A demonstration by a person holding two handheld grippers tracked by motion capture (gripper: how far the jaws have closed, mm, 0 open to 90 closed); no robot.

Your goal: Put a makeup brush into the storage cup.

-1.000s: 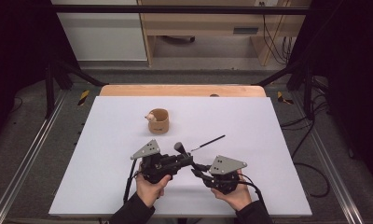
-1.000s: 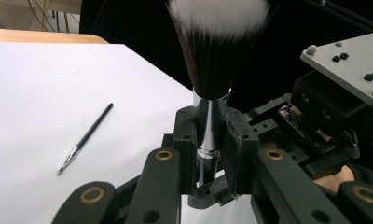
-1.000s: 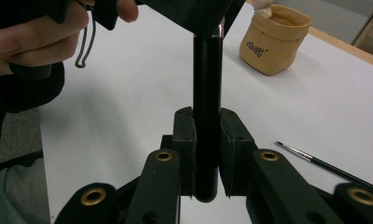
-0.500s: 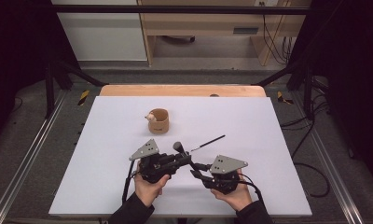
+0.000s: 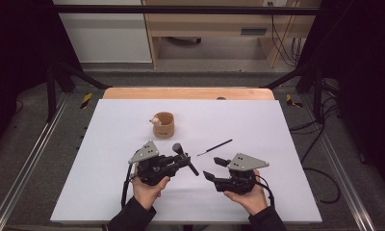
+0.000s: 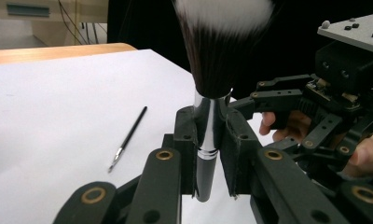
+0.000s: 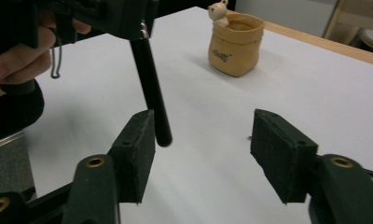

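Jaws of left gripper (image 6: 211,154) clamp the brush (image 6: 211,93); right gripper (image 7: 201,149) just opened, empty.

One small dark printed mark stood on the front of the tan, sack-shaped ceramic pot with a little bear figure at its rim (image 7: 234,44), which sat on the white table (image 5: 296,144) toward its far edge. In the right gripper view the letters were too small and blurred to be read. No other writing, number or sign could be made out.
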